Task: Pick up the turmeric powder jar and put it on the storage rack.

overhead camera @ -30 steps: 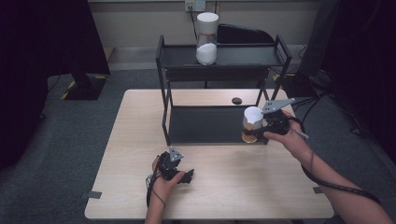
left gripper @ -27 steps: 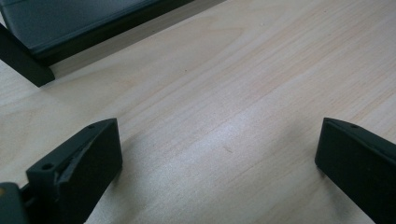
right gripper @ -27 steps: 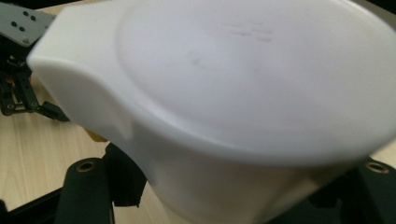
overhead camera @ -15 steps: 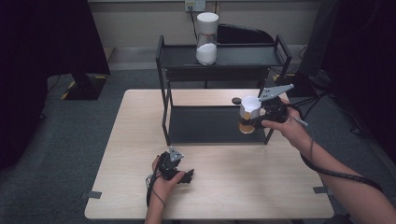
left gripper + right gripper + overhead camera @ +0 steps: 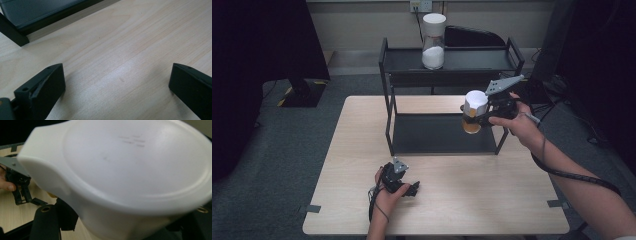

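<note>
A jar with a white lid (image 5: pixel 475 102) and amber contents hangs in the air in front of the black two-tier rack (image 5: pixel 452 62), above the right end of its lower shelf (image 5: pixel 437 140). My right gripper (image 5: pixel 478 119) is shut on the jar just under the lid. In the right gripper view the lid (image 5: pixel 137 162) looms close, with the black jaws of the right gripper (image 5: pixel 122 222) on either side of the jar below it. My left gripper (image 5: pixel 413 189) rests on the wooden table (image 5: pixel 492 195). In its own view the left gripper (image 5: pixel 117 75) stands open over bare wood.
A second white-lidded jar (image 5: pixel 433 42), half full of white powder, stands on the rack's top shelf. The rack's posts and side rails (image 5: pixel 511 55) frame both shelves. Dark furniture (image 5: pixel 287 45) stands to the left of the table.
My right gripper has lifted the jar from near the lower shelf's right end up toward the height of the top shelf. The left gripper has stayed where it was.
</note>
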The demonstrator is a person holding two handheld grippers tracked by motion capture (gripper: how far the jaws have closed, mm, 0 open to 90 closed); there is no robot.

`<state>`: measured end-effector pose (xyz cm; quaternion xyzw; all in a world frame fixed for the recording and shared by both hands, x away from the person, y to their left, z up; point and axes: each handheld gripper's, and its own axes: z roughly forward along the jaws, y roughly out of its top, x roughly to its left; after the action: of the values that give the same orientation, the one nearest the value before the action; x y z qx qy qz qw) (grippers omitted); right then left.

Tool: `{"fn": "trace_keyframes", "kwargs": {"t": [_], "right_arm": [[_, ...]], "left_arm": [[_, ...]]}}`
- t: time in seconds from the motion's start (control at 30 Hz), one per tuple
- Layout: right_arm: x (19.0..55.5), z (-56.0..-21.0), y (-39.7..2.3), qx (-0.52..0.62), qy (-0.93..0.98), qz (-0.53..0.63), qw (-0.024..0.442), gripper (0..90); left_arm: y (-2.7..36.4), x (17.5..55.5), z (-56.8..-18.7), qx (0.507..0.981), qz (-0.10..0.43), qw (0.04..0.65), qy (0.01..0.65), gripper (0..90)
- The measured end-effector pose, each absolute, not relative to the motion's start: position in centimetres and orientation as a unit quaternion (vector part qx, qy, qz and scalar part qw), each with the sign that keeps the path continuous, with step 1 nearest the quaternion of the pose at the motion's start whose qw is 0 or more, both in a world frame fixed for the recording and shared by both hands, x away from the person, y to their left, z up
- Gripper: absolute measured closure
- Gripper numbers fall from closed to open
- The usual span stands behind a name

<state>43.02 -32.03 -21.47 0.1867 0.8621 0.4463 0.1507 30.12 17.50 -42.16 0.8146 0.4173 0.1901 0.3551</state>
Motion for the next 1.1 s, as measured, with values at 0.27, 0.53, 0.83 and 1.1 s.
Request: {"fn": "trace_keyframes", "kwargs": {"t": [0.27, 0.53, 0.83, 1.1], "right_arm": [[43.3, -19.3, -31.6, 0.182, 0.862, 0.446, 0.157, 30.4], [43.8, -17.6, -31.3, 0.184, 0.861, 0.448, 0.155, 30.4], [43.9, -15.6, -31.0, 0.183, 0.858, 0.453, 0.159, 30.4], [44.0, -13.7, -31.0, 0.183, 0.856, 0.455, 0.164, 30.4]], "left_arm": [[17.5, 30.1, -42.2, 0.815, 0.19, 0.355, 0.417, 0.0], [17.5, 30.1, -42.2, 0.815, 0.19, 0.355, 0.417, 0.0], [17.5, 30.1, -42.2, 0.815, 0.19, 0.356, 0.417, 0.0], [17.6, 30.1, -42.2, 0.815, 0.19, 0.356, 0.416, 0.0]]}}
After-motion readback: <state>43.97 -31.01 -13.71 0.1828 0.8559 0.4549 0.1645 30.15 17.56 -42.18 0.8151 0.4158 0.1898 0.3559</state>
